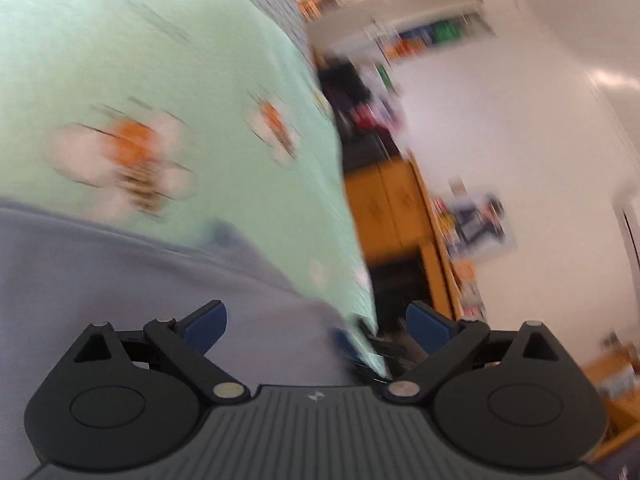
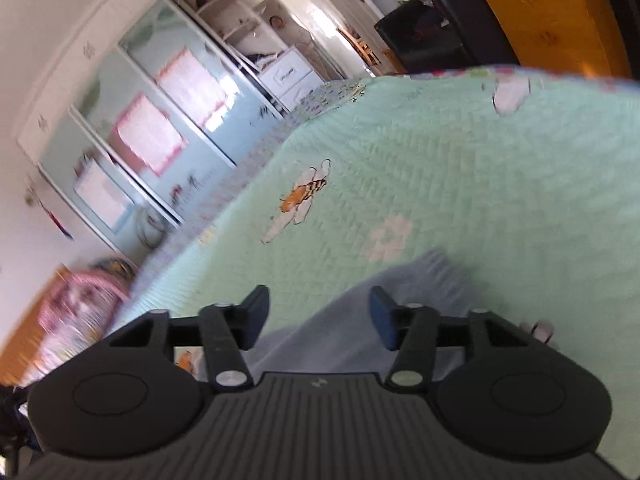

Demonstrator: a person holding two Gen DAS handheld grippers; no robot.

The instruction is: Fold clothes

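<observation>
A pale lavender-blue garment (image 1: 132, 280) lies on a bed. In the left wrist view it fills the lower left of the frame, a smooth sheet of cloth with a curved upper edge. In the right wrist view the same garment (image 2: 360, 320) sits at bottom centre, a rumpled tongue of fabric reaching up toward the middle of the frame.

The left gripper (image 1: 316, 326) is at the bottom of its view, its two blue-padded fingers (image 1: 208, 322) spread wide apart with nothing pinched between them; the garment lies beyond and beneath the left finger. The right gripper (image 2: 318, 316) is likewise at the bottom of its view, jaws apart, the cloth showing in the gap between them but not pressed by either pad.

Under the garment is a mint-green quilted bedspread (image 1: 200, 80) printed with white flowers and orange bees; one bee (image 2: 304, 192) is sharp near the middle of the right view. The left view is heavily blurred.

Beyond the bed, the right of the left view shows a white wall (image 1: 520, 120) and an orange wooden cabinet (image 1: 392, 208). The upper left of the right view shows pale blue wardrobe doors (image 2: 160, 132) with pink-edged panels and open white shelving (image 2: 256, 32).
</observation>
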